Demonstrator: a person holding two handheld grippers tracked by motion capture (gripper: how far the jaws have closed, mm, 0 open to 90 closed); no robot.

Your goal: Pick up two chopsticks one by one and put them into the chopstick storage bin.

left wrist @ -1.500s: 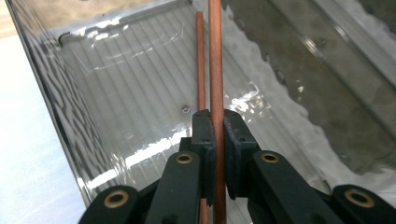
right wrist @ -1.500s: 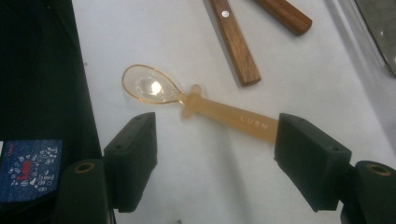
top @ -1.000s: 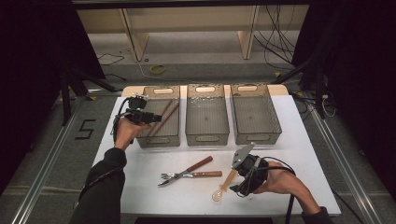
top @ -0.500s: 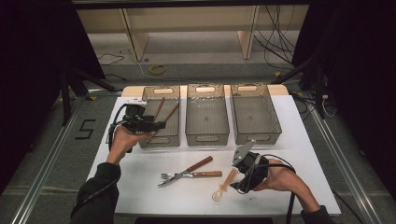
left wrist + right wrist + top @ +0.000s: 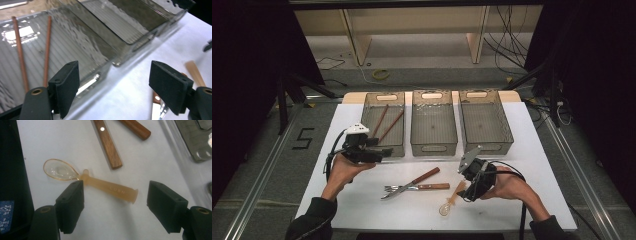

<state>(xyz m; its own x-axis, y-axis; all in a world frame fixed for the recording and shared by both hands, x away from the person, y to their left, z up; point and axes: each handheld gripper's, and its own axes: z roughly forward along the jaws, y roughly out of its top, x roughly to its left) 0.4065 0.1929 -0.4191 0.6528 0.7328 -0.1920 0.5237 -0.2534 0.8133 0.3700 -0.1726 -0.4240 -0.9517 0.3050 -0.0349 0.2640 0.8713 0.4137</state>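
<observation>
R gripper (image 5: 115, 202) jaws wide over the amber spoon (image 5: 100, 181) on the table (image 5: 562, 190), handle probably lying crosswise between pads; L gripper (image 5: 125, 82), just opened & empty, is farther off.

Two reddish-brown chopsticks (image 5: 384, 122) lie in a smoky-grey, ribbed translucent bin (image 5: 398, 150). The spoon (image 5: 90, 180) is amber with a clear bowl. The table (image 5: 552, 180) is white; knife handles (image 5: 107, 147) are brown wood.
</observation>
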